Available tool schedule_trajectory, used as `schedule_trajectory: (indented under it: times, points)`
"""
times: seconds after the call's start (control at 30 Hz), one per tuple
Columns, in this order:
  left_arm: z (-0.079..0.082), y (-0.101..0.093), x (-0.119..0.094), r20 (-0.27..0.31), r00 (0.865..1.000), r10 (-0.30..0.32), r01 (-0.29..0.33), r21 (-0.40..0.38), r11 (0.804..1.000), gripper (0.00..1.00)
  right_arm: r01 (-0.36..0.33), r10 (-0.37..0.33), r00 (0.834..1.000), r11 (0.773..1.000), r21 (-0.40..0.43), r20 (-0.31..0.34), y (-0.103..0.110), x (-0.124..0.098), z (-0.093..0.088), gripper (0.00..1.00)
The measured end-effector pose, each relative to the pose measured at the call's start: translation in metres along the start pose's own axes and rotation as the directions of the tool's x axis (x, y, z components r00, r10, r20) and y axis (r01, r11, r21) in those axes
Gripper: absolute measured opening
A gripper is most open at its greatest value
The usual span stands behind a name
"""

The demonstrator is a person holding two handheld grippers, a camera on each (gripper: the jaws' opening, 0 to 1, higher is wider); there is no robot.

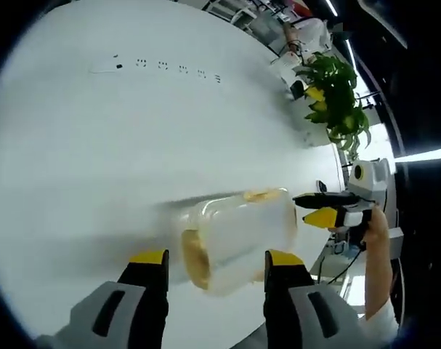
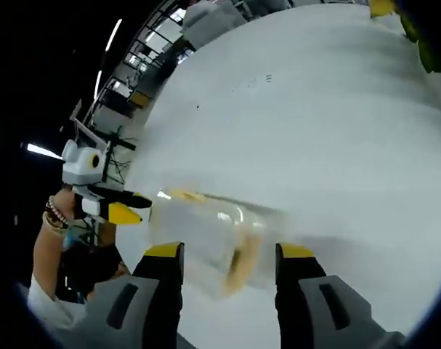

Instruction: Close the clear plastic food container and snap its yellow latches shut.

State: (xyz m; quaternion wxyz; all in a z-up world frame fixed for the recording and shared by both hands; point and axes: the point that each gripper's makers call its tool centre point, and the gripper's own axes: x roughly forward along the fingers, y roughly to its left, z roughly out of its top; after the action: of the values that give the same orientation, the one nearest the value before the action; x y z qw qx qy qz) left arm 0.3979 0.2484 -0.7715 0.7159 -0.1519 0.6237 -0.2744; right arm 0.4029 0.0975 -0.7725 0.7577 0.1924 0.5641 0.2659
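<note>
The clear plastic container (image 1: 238,233) with yellow latches lies over the white table (image 1: 133,131), one end turned toward the left gripper view. My left gripper (image 1: 216,260) stands open, its yellow-tipped jaws on either side of that near end, with a small gap on the left. At the container's far end, my right gripper (image 1: 323,209) comes in from the right, its tip at the container's edge. In the right gripper view the container (image 2: 213,229) is blurred and sits between the wide jaws of the right gripper (image 2: 231,254). The left gripper (image 2: 115,207) meets the container's left end.
A leafy green plant (image 1: 336,94) stands at the table's far right edge. Small dark marks (image 1: 162,65) run across the far side of the table. A person's hand (image 1: 376,233) holds the right gripper. Office furniture (image 2: 133,87) lies beyond the table.
</note>
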Motion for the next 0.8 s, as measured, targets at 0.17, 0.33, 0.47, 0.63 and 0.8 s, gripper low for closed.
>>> schedule_trajectory:
  times: [0.17, 0.33, 0.47, 0.63, 0.8]
  points:
    - [-0.004, -0.003, 0.005, -0.011, 1.0, 0.003, -0.003, -0.009, 1.0, 0.41, 0.04, -0.044, 0.997, 0.996, -0.075, -0.056, -0.001, 0.009, -0.008, 0.41]
    - [-0.007, -0.005, 0.008, -0.022, 1.0, 0.005, -0.006, -0.017, 1.0, 0.34, 0.038, -0.042, 0.998, 0.997, -0.071, -0.054, -0.002, 0.016, -0.006, 0.32]
    - [-0.012, -0.003, 0.009, -0.033, 0.999, 0.03, -0.03, -0.009, 1.0, 0.28, 0.036, -0.04, 0.997, 0.997, -0.073, -0.058, -0.002, 0.015, -0.008, 0.32]
    - [-0.013, 0.002, 0.012, -0.043, 0.997, 0.059, -0.06, -0.018, 0.998, 0.23, 0.031, -0.036, 0.998, 0.995, -0.096, -0.055, 0.0, 0.017, -0.008, 0.32]
    - [-0.01, 0.006, 0.01, -0.067, 0.996, 0.052, -0.052, 0.005, 0.999, 0.21, 0.014, -0.021, 0.998, 0.995, -0.103, -0.062, -0.001, 0.017, -0.007, 0.3]
